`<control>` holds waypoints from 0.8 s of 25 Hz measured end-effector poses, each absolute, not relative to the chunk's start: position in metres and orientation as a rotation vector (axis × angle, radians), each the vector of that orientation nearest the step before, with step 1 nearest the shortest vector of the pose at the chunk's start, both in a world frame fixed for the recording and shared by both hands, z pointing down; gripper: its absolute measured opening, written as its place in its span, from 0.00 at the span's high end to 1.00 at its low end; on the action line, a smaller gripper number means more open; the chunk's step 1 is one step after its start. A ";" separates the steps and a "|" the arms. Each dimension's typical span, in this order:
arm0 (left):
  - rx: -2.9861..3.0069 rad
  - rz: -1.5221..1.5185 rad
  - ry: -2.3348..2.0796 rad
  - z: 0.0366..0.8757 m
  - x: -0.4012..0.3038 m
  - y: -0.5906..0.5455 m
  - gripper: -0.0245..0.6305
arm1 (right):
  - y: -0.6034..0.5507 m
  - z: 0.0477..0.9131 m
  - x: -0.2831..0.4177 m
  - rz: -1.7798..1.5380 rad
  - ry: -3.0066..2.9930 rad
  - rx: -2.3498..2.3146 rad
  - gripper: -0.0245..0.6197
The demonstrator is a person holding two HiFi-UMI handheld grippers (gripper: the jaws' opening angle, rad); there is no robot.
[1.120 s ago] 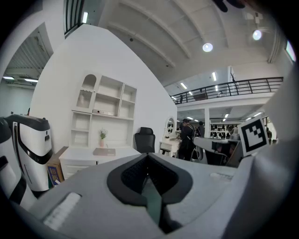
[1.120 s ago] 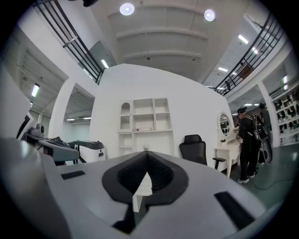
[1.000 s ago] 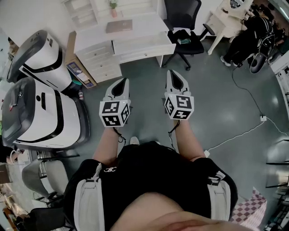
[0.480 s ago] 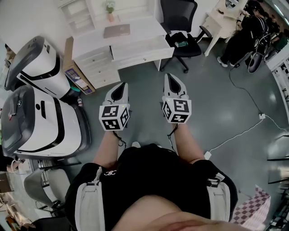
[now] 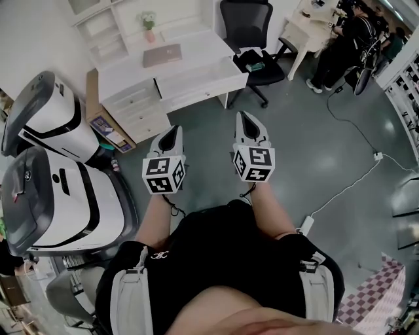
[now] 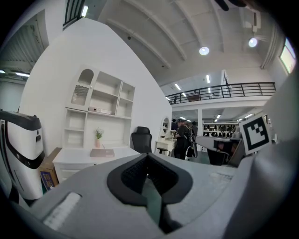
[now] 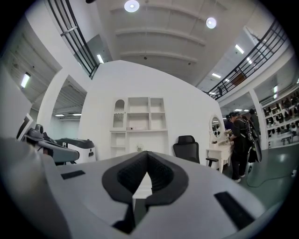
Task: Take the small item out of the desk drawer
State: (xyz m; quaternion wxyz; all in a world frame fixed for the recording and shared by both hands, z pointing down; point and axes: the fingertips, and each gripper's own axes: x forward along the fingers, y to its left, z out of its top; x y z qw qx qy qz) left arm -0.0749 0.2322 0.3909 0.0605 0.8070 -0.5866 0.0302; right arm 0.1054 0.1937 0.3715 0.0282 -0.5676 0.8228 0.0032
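Observation:
A white desk (image 5: pixel 196 49) stands ahead across the grey floor, with a wide front drawer (image 5: pixel 203 84) and a stack of small drawers (image 5: pixel 134 108) at its left, all closed. No small item shows. My left gripper (image 5: pixel 171 133) and right gripper (image 5: pixel 245 120) are held side by side over the floor, well short of the desk, both pointing at it. Each is shut with nothing between its fingers. In the left gripper view the left gripper (image 6: pixel 147 156) has the desk (image 6: pixel 84 156) beyond it. The right gripper (image 7: pixel 146 154) faces the white shelf unit (image 7: pixel 140 116).
A black office chair (image 5: pixel 252 39) stands at the desk's right end. Two large white machines (image 5: pixel 55 114) (image 5: pixel 59 193) and a cardboard box (image 5: pixel 105 121) line the left. People stand by a vanity table (image 5: pixel 308 19) at the far right. A cable (image 5: pixel 347 190) crosses the floor.
The person and both grippers have moved across the floor toward the desk, which now lies nearer in the head view. Both grippers stay shut and empty.

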 end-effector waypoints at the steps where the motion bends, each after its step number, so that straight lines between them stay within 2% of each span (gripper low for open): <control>1: 2.445 0.097 -1.774 0.392 -0.076 0.230 0.94 | 0.191 0.374 0.105 0.002 2.537 -1.762 0.97; 11: 2.462 0.112 -1.774 0.399 -0.088 0.176 0.94 | 0.135 0.380 0.095 -0.013 2.504 -1.752 0.97; 20: 2.461 0.139 -1.779 0.403 -0.087 0.064 0.94 | 0.011 0.393 0.090 -0.062 2.516 -1.736 0.97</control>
